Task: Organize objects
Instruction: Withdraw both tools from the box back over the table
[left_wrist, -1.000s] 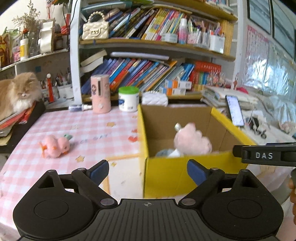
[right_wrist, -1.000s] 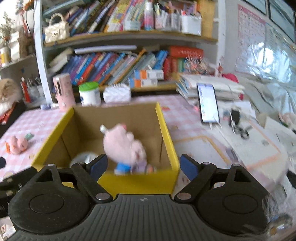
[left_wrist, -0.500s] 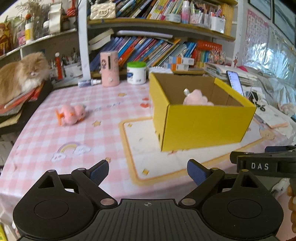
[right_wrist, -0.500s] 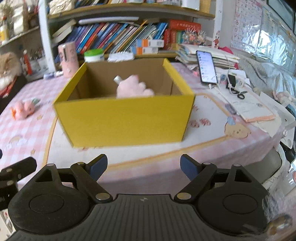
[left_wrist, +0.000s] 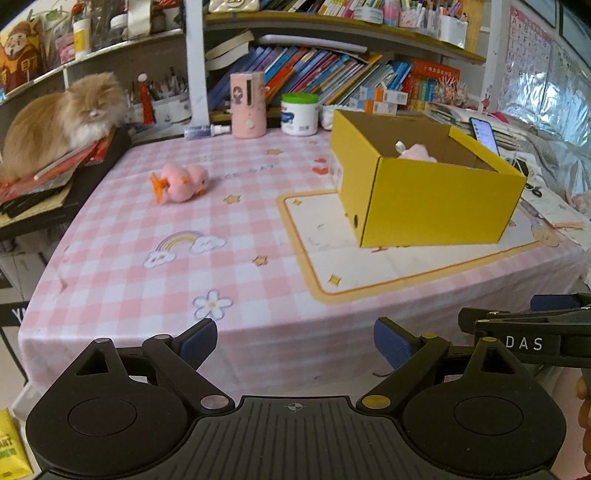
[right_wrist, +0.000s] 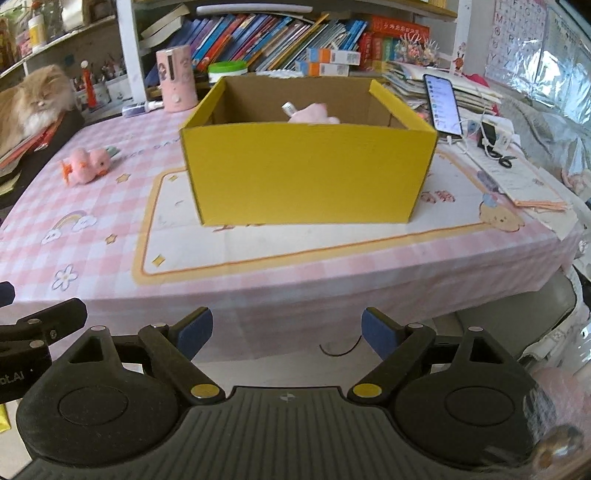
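Observation:
A yellow cardboard box (left_wrist: 436, 199) (right_wrist: 306, 173) stands open on the pink checked table, with a pink plush toy (left_wrist: 417, 152) (right_wrist: 314, 113) inside it. A pink plush duck (left_wrist: 181, 182) (right_wrist: 85, 168) lies on the table left of the box. My left gripper (left_wrist: 295, 339) is open and empty, held off the table's front edge. My right gripper (right_wrist: 287, 329) is open and empty, also off the front edge, facing the box.
A cat (left_wrist: 59, 118) lies on books at the far left. A pink cylinder (left_wrist: 247, 105), a white jar with a green lid (left_wrist: 300, 113) and bookshelves stand behind. A phone (right_wrist: 442, 104), cables and papers lie right of the box.
Both grippers have pulled back from over the box to beyond the table's front edge. The plush toy stays in the box. Both stay open.

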